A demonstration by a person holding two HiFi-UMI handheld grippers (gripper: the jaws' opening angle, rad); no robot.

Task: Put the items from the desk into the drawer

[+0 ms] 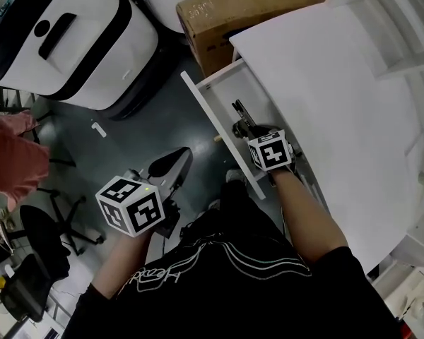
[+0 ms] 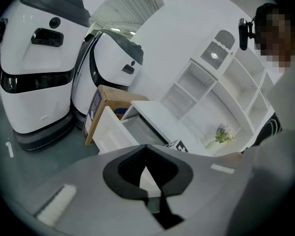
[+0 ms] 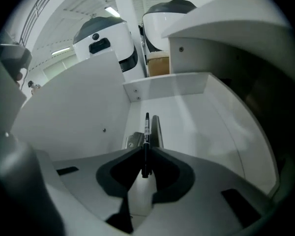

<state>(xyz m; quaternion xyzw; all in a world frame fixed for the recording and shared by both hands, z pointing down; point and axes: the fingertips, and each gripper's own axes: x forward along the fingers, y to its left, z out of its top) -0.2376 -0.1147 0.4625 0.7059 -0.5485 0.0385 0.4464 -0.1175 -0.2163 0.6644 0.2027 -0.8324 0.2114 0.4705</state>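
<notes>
The right gripper (image 3: 146,150) has its jaws clenched on a black pen (image 3: 146,129). The pen is pinched near its rear end, so most of its length runs forward past the tips. That grip suits laying it flat, since the barrel points down into the open drawer (image 3: 196,117) and hangs just above its floor. Just beside the pen's line a grey, metallic thing (image 3: 156,128) lies on the drawer floor. It may be a clip or a tool, but the view is too poor to say.

The left gripper (image 2: 146,150) has its jaws together with nothing between them. It is held low over the floor, well apart from the drawer, and seems to be waiting.

The drawer's left wall and front panel (image 1: 219,136) stand close to the pen, while the right half of the floor is bare and offers room. Overhead, the worktop (image 1: 325,83) edge overhangs the drawer's back, so I judge the pen should be released near the front.
</notes>
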